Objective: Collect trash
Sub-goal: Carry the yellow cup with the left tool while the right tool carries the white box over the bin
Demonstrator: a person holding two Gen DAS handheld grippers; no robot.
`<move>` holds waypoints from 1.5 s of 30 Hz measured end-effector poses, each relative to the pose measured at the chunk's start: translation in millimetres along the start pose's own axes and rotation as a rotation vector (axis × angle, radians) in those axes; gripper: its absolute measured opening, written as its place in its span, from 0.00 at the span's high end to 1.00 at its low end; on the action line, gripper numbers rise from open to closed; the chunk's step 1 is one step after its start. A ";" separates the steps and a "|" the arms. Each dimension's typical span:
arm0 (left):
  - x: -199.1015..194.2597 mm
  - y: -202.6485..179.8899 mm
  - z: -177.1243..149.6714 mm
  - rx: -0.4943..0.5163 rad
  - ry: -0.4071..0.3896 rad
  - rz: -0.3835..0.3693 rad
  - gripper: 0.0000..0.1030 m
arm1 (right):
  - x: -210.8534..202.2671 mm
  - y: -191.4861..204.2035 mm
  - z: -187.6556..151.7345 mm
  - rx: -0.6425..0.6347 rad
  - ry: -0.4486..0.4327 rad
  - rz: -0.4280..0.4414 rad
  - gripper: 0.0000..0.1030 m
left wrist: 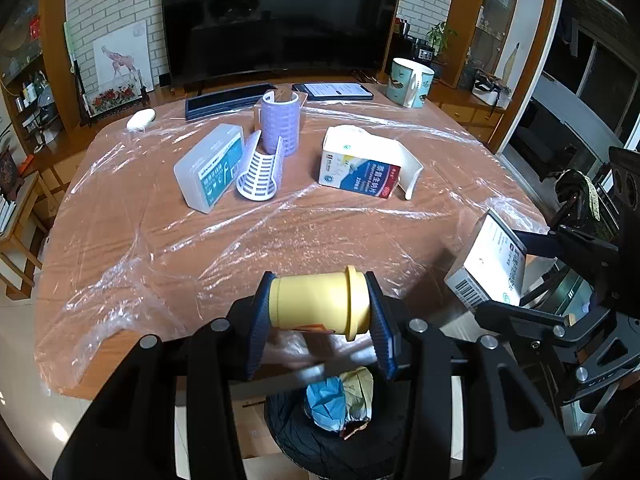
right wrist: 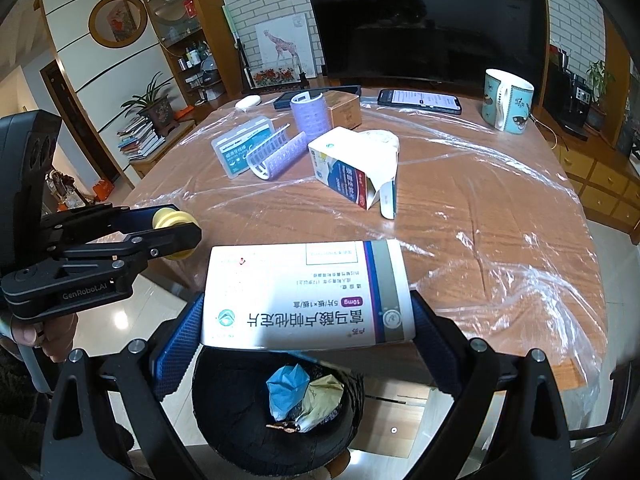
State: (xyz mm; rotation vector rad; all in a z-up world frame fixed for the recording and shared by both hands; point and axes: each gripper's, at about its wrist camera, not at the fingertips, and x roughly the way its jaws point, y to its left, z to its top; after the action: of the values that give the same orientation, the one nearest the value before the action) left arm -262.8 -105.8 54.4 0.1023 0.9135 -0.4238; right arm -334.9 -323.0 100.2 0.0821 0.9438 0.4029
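Drop step: the bin [right wrist: 276, 408] sits below the tabletop's near edge, seemingly under both loads. The left gripper [left wrist: 320, 312] clamps a yellow bottle [left wrist: 320, 304]; the right gripper [right wrist: 308, 320] clamps a white box [right wrist: 308, 292]. Next, both should release. An open carton [left wrist: 360, 168] waits mid-table.

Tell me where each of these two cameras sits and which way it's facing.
Left wrist: sits on the left hand-held gripper, facing across the table toward the TV; shows its fingers clamping a yellow bottle.
Right wrist: sits on the right hand-held gripper, facing likewise; its fingers clamp a white box.
Shared: each sees the other gripper, and the trash bin below.
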 end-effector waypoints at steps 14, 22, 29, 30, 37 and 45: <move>-10.7 -12.7 -22.5 0.004 0.019 -0.021 0.56 | -13.9 0.6 -21.3 -0.001 0.017 0.001 0.09; -13.0 -18.6 -37.7 0.012 0.044 -0.030 0.56 | -18.4 2.2 -34.8 -0.004 0.033 0.008 0.09; -14.3 -23.8 -50.1 0.020 0.065 -0.034 0.56 | -21.2 6.8 -48.2 -0.014 0.051 0.013 0.09; -14.5 -24.5 -51.9 0.021 0.067 -0.035 0.56 | -21.1 7.1 -49.3 -0.014 0.053 0.013 0.09; -14.1 -29.0 -64.5 0.029 0.088 -0.035 0.56 | -20.9 11.3 -61.9 -0.024 0.071 0.011 0.09; -9.2 -33.3 -78.9 0.039 0.119 -0.030 0.56 | -15.1 14.4 -76.5 -0.030 0.102 0.022 0.09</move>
State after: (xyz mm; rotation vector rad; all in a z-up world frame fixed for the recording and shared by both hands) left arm -339.8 -112.6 16.3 0.1511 1.0252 -0.4670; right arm -408.2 -323.4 70.2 0.0445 1.0381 0.4444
